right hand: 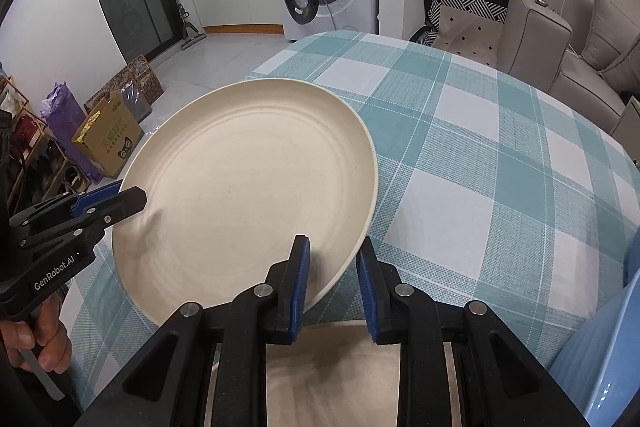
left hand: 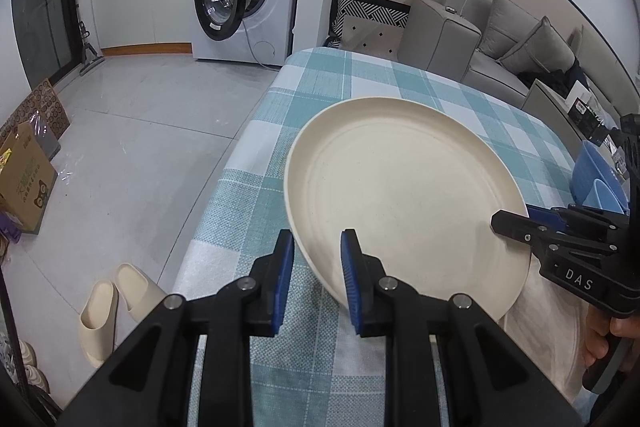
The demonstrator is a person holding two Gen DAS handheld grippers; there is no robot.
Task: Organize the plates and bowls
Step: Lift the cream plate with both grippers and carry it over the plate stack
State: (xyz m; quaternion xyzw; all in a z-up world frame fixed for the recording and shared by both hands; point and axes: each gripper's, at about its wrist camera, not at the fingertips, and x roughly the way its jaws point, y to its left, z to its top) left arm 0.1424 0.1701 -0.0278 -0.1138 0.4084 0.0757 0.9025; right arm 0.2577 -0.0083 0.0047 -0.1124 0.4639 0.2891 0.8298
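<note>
Left wrist: your left gripper (left hand: 316, 279) is clamped on the plate (left hand: 400, 195) rim.
Right wrist: your right gripper (right hand: 334, 281) pinches the plate's other edge.

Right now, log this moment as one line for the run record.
left tool: shut on cream plate rim | right tool: shut on opposite rim | plate: held above checked tablecloth | blue bowls: right of plate
</note>
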